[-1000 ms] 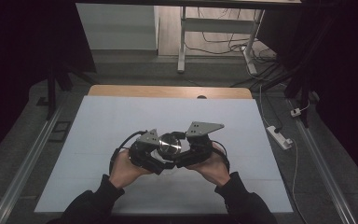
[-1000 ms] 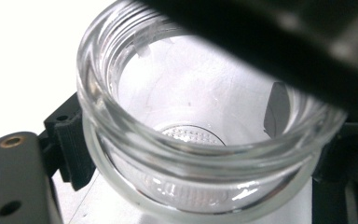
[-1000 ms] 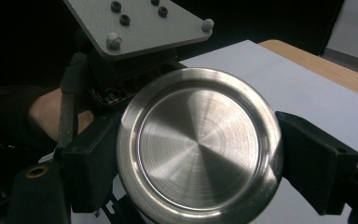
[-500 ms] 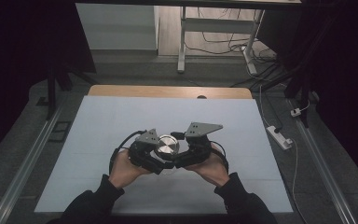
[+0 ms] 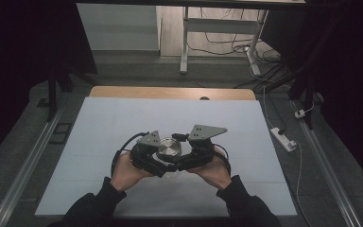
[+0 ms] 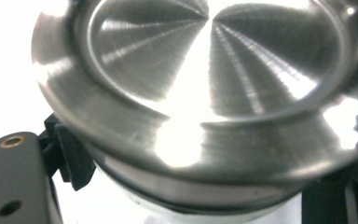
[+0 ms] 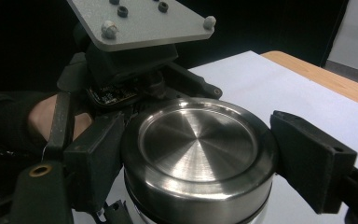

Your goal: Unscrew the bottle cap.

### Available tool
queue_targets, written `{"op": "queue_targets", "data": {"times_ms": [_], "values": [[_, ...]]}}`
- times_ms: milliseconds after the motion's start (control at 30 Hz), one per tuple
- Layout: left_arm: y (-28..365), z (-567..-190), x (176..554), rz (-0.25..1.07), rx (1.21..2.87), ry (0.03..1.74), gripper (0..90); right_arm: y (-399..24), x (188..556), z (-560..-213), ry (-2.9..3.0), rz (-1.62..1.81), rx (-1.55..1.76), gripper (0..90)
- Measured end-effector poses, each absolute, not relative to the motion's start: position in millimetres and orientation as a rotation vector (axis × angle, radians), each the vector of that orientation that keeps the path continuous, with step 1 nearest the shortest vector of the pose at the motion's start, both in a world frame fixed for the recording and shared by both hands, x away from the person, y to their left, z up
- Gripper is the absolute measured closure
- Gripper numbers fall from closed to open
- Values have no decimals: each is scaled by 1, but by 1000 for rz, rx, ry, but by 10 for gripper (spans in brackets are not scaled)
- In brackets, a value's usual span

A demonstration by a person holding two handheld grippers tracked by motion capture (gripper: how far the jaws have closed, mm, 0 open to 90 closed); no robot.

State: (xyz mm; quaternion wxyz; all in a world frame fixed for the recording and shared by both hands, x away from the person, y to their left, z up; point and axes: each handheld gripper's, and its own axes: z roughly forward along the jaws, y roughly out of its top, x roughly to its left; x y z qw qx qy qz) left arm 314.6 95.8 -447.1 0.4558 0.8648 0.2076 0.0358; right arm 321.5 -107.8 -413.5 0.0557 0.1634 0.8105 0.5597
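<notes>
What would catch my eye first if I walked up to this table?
A shiny round steel lid on a container, held near the front of the pale table. Two black tongs clamp it, the left tongs and the right tongs. Up close, its brushed top gleams with spoke-like streaks of light.
</notes>
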Motion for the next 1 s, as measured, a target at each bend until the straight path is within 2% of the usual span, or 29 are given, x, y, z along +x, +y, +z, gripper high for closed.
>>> {"op": "queue_targets", "data": {"times_ms": [533, 1000], "values": [[95, -449, 316, 110, 2159, 508, 153, -110, 319, -407, 2428, 1697, 496, 198], [105, -453, 324, 151, 2164, 576, 153, -123, 317, -400, 2396, 1693, 514, 197]]}}
